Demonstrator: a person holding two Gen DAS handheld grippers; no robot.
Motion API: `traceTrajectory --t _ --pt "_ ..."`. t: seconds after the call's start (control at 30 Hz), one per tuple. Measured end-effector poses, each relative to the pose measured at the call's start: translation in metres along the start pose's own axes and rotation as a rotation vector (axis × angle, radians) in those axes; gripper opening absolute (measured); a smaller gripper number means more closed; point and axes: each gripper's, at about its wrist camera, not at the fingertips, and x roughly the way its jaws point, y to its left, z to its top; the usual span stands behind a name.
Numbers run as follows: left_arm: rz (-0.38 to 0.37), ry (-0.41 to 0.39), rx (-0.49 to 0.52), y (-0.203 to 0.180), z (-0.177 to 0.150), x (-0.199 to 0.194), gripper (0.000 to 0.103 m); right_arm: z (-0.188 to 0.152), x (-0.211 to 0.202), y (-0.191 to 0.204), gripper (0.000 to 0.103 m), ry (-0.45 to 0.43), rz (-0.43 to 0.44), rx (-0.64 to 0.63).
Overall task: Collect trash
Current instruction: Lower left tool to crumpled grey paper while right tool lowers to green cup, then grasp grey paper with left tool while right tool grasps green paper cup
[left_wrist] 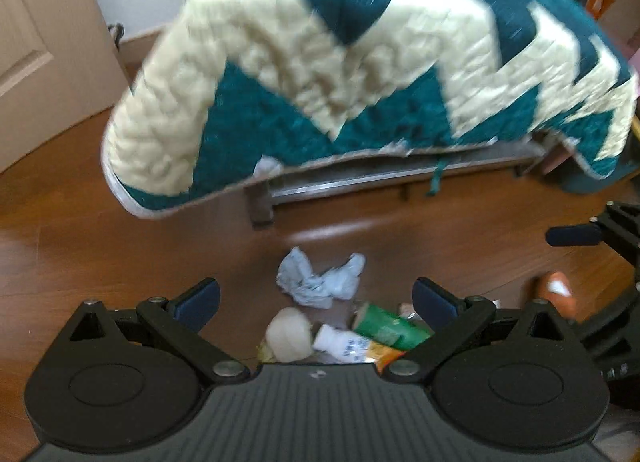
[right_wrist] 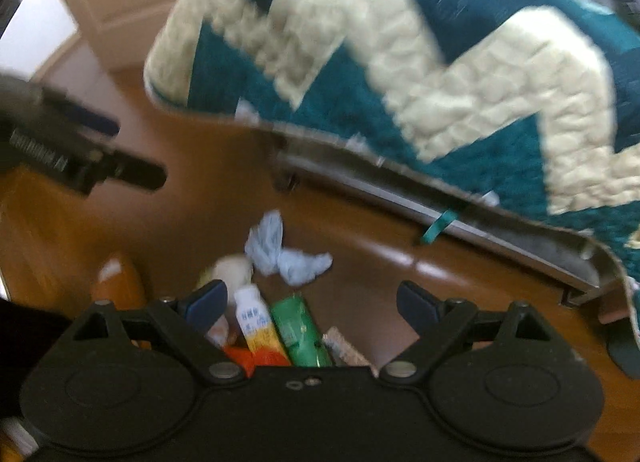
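Observation:
A heap of trash lies on the wood floor in front of a bed. It holds a crumpled pale blue tissue (left_wrist: pixel 320 280) (right_wrist: pixel 280 254), a cream ball (left_wrist: pixel 289 334) (right_wrist: pixel 232 268), a small white bottle (left_wrist: pixel 340 344) (right_wrist: pixel 250 312), a green can (left_wrist: pixel 386 326) (right_wrist: pixel 300 332) and an orange wrapper (left_wrist: pixel 384 354) (right_wrist: pixel 260 358). My left gripper (left_wrist: pixel 316 302) is open and empty above the heap; it also shows in the right wrist view (right_wrist: pixel 132 150). My right gripper (right_wrist: pixel 312 302) is open and empty over the same heap, and shows at the edge of the left wrist view (left_wrist: pixel 576 236).
A bed with a teal and cream zigzag quilt (left_wrist: pixel 340 74) (right_wrist: pixel 440 94) hangs over a low frame (left_wrist: pixel 360 182) behind the trash. An orange object (left_wrist: pixel 556 292) (right_wrist: pixel 118 282) stands beside the heap. A door (left_wrist: pixel 40 42) is at far left.

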Motion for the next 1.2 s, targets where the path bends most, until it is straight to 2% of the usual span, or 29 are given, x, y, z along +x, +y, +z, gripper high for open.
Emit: traceTrajectory --t 0.23,0.43,0.7,0.87,1.1,1.2 --pt "0.010 0.118 -0.022 0.011 -0.004 0.078 0.103 -0.014 0.073 0.001 0.089 0.132 0.020 -0.023" --pt "0.003 0.158 -0.018 0.009 -0.006 0.139 0.103 -0.030 0.130 0.003 0.083 0.239 0.040 -0.077" --pt "-0.031 0.223 -0.068 0.013 -0.010 0.216 0.103 -0.040 0.190 -0.009 0.077 0.320 0.045 -0.051" --pt "-0.058 0.252 -0.117 0.015 -0.012 0.246 0.103 -0.043 0.212 -0.011 0.071 0.351 0.053 -0.063" --pt "-0.060 0.286 -0.084 0.007 -0.018 0.273 0.103 -0.043 0.234 -0.003 0.067 0.370 0.095 -0.092" --pt "-0.065 0.286 -0.099 0.007 -0.017 0.280 0.103 -0.043 0.242 0.003 0.064 0.373 0.098 -0.110"
